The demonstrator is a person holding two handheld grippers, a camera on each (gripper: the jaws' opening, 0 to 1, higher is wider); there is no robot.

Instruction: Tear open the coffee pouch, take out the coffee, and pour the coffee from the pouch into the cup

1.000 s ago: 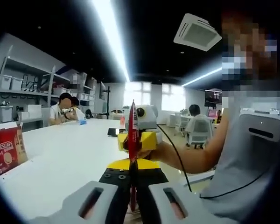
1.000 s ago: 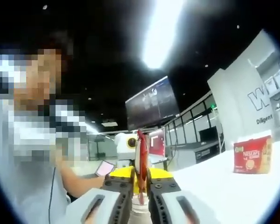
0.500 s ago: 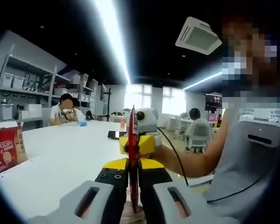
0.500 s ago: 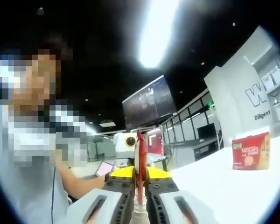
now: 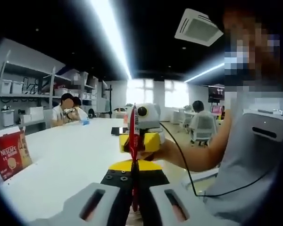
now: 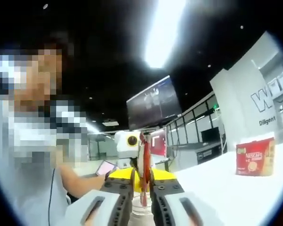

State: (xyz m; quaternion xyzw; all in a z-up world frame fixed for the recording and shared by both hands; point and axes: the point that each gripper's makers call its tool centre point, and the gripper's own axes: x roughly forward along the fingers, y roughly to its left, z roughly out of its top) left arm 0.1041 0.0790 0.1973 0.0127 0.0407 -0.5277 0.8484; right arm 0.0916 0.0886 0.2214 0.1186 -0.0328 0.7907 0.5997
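A thin red coffee stick pouch [image 5: 134, 136] stands edge-on in the air above the white table [image 5: 66, 165]. My left gripper [image 5: 134, 181] is shut on its lower part. Facing it, my right gripper [image 5: 138, 142], yellow and black, is shut on the pouch higher up. In the right gripper view the same pouch [image 6: 144, 157] rises between my right gripper's [image 6: 142, 187] shut jaws, with the left gripper [image 6: 140, 173] just behind it. A clear, cup-like rim [image 6: 141, 213] shows faintly below the pouch; I cannot make it out well.
A red Nescafe box [image 5: 9, 155] stands on the table at the left, and shows again as a box [image 6: 254, 157] at the right. The person holding the grippers is close by [image 5: 245, 155]. Other people sit at the table's far end [image 5: 68, 110].
Both views have swayed slightly with the hands. The pouch stays pinched between the two grippers, upright, in much the same place.
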